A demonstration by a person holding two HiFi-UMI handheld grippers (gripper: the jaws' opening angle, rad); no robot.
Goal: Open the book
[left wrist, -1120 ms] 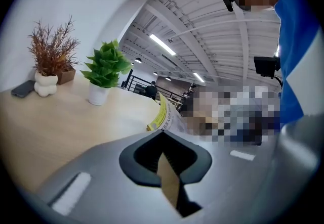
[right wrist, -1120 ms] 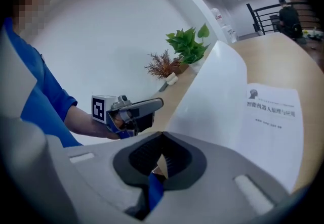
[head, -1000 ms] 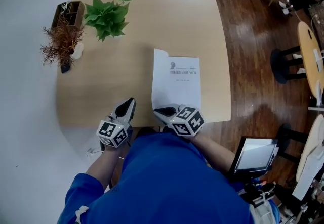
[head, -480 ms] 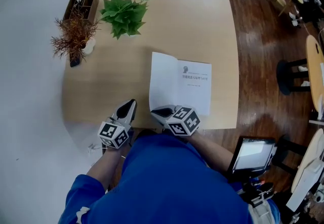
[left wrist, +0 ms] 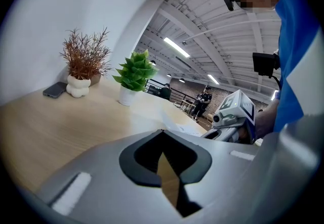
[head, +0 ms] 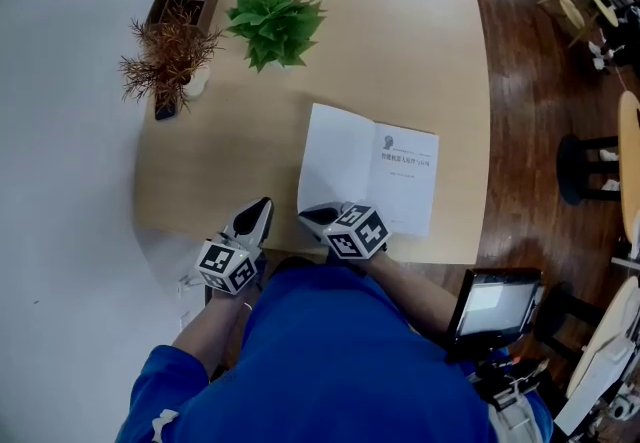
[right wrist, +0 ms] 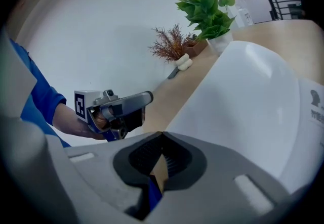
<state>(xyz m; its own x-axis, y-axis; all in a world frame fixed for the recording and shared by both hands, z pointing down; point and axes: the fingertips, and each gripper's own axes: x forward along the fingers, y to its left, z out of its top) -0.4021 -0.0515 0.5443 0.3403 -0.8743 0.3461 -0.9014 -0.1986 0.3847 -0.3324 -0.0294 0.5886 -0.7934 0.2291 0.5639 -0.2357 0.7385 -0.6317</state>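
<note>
A: Head view: we see the book (head: 370, 176) lying open near the bench (head: 400, 31) front edge, with the right gripper (head: 306, 217) at its near-left corner and the left gripper (head: 262, 202) just beside.
B: Left gripper view: jaws clenched, empty.
A: Right gripper view: jaws clenched, empty. The left page (right wrist: 243, 96) is bowed, so we'd press it flat gently.

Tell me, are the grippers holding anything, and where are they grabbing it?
The right gripper looks shut on the book, pinching the near left corner of its lifted white cover. The left gripper is shut, holding nothing.
</note>
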